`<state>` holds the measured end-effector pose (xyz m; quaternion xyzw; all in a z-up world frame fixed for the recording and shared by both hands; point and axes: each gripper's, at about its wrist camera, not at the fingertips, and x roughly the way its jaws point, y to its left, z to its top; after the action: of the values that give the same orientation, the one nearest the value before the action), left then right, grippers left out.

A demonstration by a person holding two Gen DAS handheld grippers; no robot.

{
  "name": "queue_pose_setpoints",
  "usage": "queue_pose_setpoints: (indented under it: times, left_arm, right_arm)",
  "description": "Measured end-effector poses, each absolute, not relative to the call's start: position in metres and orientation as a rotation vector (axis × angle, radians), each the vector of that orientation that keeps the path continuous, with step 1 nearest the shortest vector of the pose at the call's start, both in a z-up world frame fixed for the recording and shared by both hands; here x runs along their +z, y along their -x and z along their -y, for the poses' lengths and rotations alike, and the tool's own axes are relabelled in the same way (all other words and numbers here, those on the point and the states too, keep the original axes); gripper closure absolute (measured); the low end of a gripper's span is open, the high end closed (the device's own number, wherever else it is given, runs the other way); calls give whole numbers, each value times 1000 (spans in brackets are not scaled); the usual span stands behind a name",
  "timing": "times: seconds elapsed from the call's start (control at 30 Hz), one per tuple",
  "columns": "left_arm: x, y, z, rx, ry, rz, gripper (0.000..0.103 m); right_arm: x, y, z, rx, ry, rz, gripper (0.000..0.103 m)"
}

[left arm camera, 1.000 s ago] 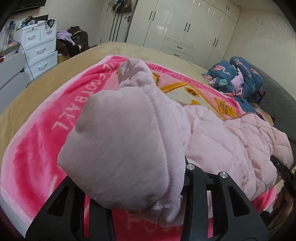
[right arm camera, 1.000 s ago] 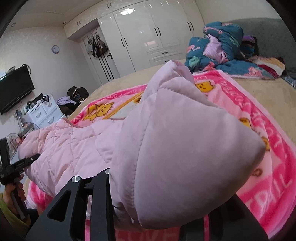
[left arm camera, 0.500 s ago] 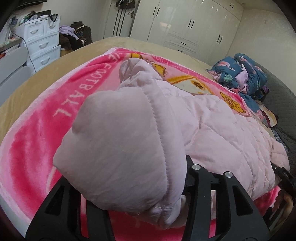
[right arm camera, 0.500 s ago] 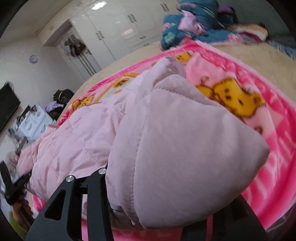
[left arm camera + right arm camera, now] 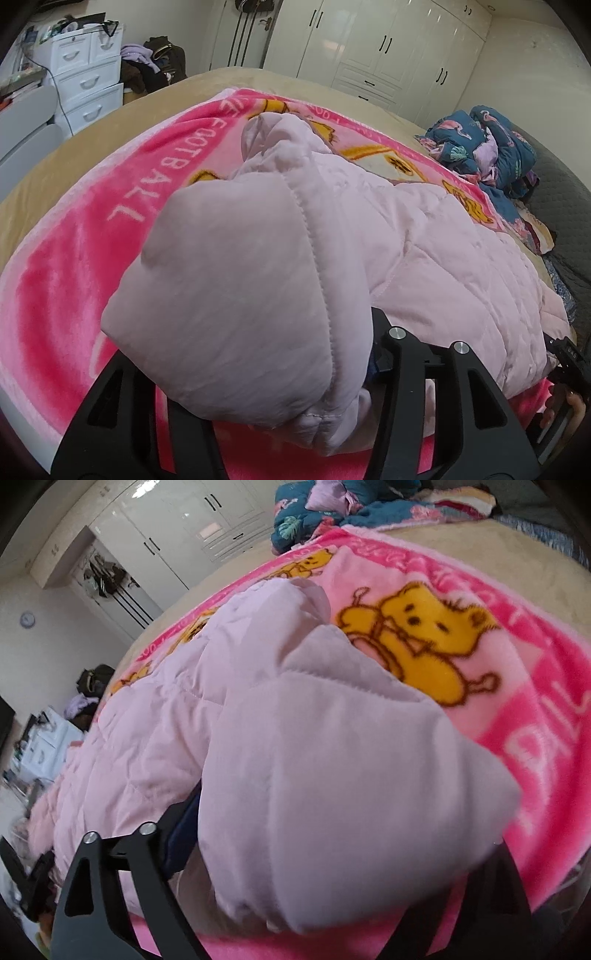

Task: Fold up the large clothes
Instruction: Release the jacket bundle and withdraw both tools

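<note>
Both grippers have carried their corners of the pink quilted jacket point(image 5: 443, 266) forward over the last second, the right wrist view tilting down until the bear-print pink blanket point(image 5: 535, 672) fills its far side. Nearest the lens, the left gripper point(image 5: 295, 417) is clamped on a bunched corner of the jacket, padded cloth spilling over and hiding its fingertips; the right gripper point(image 5: 295, 904) likewise pinches the opposite corner, its jaws buried under the fabric. Between the two, the jacket's body lies across the blanket on the tan bed point(image 5: 92, 147), still bulky and loosely spread, with one rounded end point(image 5: 273, 136) humped up farther along. The fold appears to be only in its first stage: the near edge is lifted and moving toward the far end, but nothing is yet laid flat or squared, and the sleeves cannot be made out. Beyond, a heap of blue patterned bedding point(image 5: 491, 147) sits at the bed's far corner, with white wardrobes point(image 5: 388, 48) and a white drawer unit point(image 5: 88, 81) along the walls.
</note>
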<state>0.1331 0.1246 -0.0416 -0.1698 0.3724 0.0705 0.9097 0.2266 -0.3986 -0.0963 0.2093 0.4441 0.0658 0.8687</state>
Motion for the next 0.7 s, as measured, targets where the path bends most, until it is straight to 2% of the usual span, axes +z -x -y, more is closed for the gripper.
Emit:
queue_pose_setpoints:
  times: [0.17, 0.33, 0.37, 0.47, 0.7]
  left_arm:
    - [-41, -128, -126, 157, 360, -778, 48]
    - [-36, -113, -130, 225, 348, -789, 14]
    - [-33, -108, -131, 238, 338, -785, 11]
    - [-22, -89, -133, 281, 293, -760, 9]
    - [7, -46, -116, 310, 199, -693, 9]
  right_arm:
    - [-89, -211, 399, 124, -414, -919, 12]
    - [-78, -197, 409, 115, -409, -893, 11]
    - [-75, -192, 412, 110, -406, -881, 9]
    - [-58, -173, 417, 98, -383, -808, 4]
    - [-7, -128, 408, 161, -245, -636, 4]
